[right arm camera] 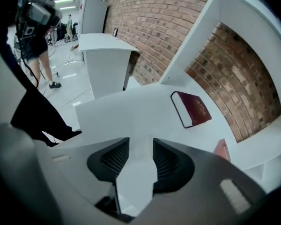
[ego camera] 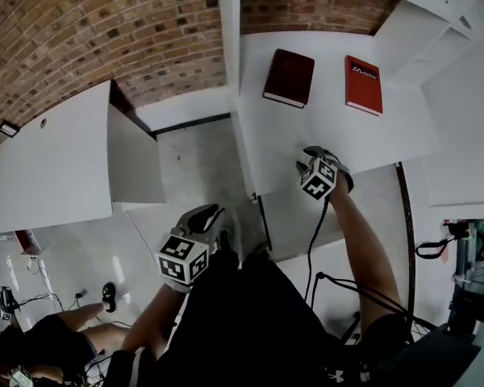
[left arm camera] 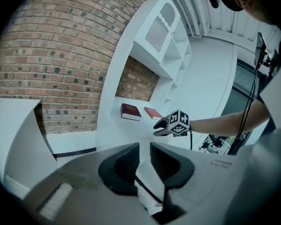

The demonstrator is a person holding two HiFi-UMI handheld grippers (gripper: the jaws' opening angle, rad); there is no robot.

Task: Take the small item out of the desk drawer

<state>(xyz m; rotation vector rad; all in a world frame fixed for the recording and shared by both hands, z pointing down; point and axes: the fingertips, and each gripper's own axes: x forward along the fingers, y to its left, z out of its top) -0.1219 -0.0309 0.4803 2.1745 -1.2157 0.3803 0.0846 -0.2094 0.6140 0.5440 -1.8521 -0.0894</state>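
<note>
My right gripper (ego camera: 309,156) hovers at the front edge of the white desk (ego camera: 323,127). Its jaws are open, and only the bare desktop (right arm camera: 131,109) shows in the right gripper's (right arm camera: 141,142) gap. My left gripper (ego camera: 214,216) hangs lower, close to my body, left of the desk. It is open by only a narrow slit and nothing lies between the left gripper's (left arm camera: 144,146) jaws. From there the right gripper (left arm camera: 161,128) appears ahead. A pale panel (ego camera: 294,216) sits below the desk's front edge; I cannot tell whether it is the drawer. No small item is in sight.
A dark red book (ego camera: 289,77) and a red book (ego camera: 363,85) lie at the back of the desk. A second white desk (ego camera: 56,160) stands to the left before the brick wall (ego camera: 105,31). A person (ego camera: 56,337) is at lower left, and cables (ego camera: 323,280) hang by my right arm.
</note>
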